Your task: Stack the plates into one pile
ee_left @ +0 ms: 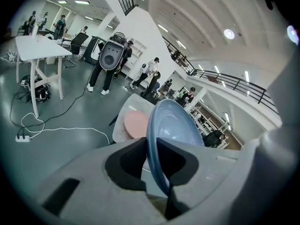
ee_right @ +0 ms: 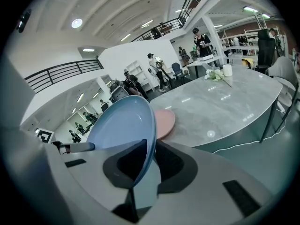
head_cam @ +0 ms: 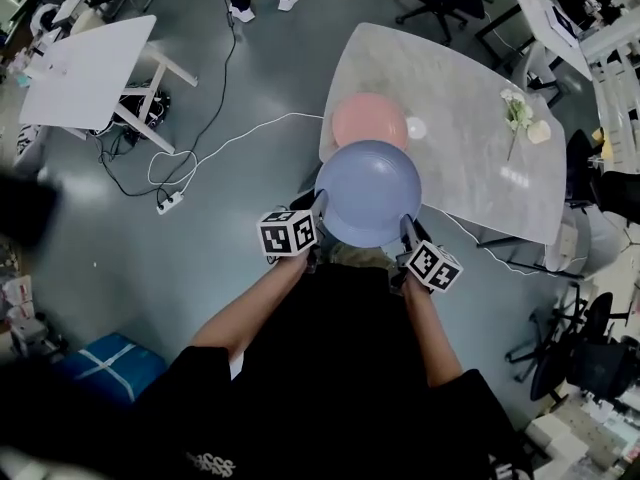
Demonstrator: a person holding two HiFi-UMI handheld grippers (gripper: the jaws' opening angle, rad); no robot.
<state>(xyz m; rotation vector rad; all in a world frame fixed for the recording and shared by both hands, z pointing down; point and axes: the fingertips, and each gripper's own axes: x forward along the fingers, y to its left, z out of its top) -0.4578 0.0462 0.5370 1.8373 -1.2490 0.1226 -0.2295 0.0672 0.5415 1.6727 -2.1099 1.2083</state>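
Left hand-held gripper (head_cam: 320, 204): jaws nearly closed, pinching left rim of blue plate (head_cam: 368, 193). Plate in the air at near edge of desk (head_cam: 470, 118), close to pink plate (head_cam: 369, 120) lying on desk. Right hand-held gripper (head_cam: 407, 226): pinching right rim likewise

The blue plate (head_cam: 368, 193) between the left gripper (head_cam: 320, 206) and right gripper (head_cam: 407, 226) is a pale, greyish blue, unpatterned. Just beyond the grippers, the pink plate (head_cam: 369, 120) is plain salmon, on a worktop (head_cam: 470, 128) of pale grey marbling. Each gripper's cube bears black-and-white square markers. The floor (head_cam: 100, 248) is dull grey-green.
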